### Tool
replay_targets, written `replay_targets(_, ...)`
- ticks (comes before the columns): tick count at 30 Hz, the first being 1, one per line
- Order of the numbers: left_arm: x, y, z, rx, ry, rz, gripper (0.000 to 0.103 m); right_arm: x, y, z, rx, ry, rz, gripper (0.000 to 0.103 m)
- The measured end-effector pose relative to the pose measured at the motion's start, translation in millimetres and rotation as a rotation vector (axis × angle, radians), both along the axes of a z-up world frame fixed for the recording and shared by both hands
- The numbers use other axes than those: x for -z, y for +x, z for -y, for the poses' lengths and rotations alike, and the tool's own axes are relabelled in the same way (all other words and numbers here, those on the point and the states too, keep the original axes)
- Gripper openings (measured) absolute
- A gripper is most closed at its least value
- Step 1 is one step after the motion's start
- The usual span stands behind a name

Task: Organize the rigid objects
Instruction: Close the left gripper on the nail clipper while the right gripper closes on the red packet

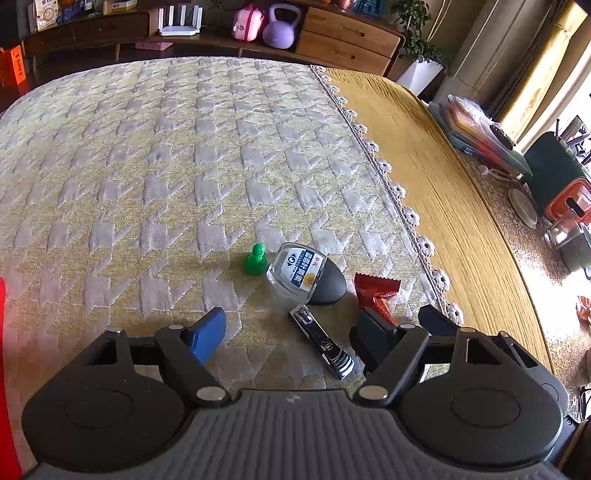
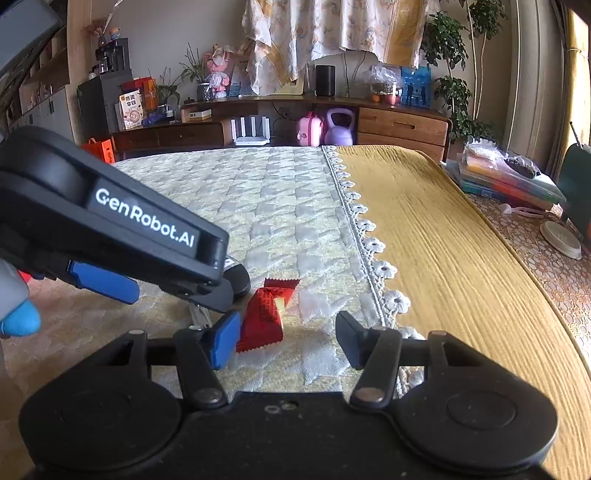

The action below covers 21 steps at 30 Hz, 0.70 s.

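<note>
Left wrist view: on a houndstooth quilted cover point(image 1: 184, 166) lie a green pawn point(image 1: 255, 259), a toppled bottle point(image 1: 301, 273), nail clippers point(image 1: 321, 341) and a red packet point(image 1: 375, 291); the left tongs point(image 1: 291, 332) gape, empty, the clippers between them.

Right wrist view: a low wooden sideboard point(image 2: 402, 127) lines the wall; the right tongs point(image 2: 286, 338) stand part open around the packet point(image 2: 266, 314), grip unclear; clippers mostly hidden.

Sunlight from a curtained window point(image 2: 576, 92) at right falls across a bed with a cream houndstooth quilt point(image 2: 258, 192) and mustard ribbed spread point(image 2: 443, 240), before a long low wooden sideboard point(image 2: 402, 127), leafy potted plants point(image 2: 454, 85) and a hanging floral cloth point(image 2: 332, 26).
</note>
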<state>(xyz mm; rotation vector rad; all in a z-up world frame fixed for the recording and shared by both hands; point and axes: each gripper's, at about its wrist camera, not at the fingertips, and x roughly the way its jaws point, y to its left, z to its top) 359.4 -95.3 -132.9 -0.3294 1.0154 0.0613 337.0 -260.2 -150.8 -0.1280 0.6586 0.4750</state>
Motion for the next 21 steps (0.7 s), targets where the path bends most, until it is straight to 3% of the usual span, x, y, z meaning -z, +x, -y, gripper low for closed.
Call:
replay_targets(5, 1.6, 2.6, 2.6, -0.004, -0.007, 0.006, 0.061, 1.9, -2.4, -5.2, -0.014, -0.022, 0.025, 0.049)
replay_targets(7, 2.4, 3.8, 2.5, -0.002, -0.006, -0.005, 0.048, 1.2, -1.1, -5.2, -0.020, -0.017, 0.032, 0.034)
replay_targets(9, 2.9, 2.7, 1.7, -0.005, 0.000, -0.003, 0.044, 1.4, -0.1, -3.4, -0.018, -0.006, 0.028, 0.031)
replay_targets(15, 3.3, 0.7, 4.8, 0.025, 0.023, 0.010, 0.029, 0.9, -4.2, 2.9, -0.004, 0.016, 0.025, 0.028)
replay_targets(17, 3.2, -0.5, 4.2, 0.035, 0.001, 0.013, 0.017, -0.3, -6.2, 5.2, 0.000, 0.024, 0.021, 0.028)
replay_targets(21, 1.5, -4.5, 3.8, 0.046, 0.005, 0.014, 0.012, -2.7, -10.8, 7.0, 0.007, 0.023, 0.013, 0.028)
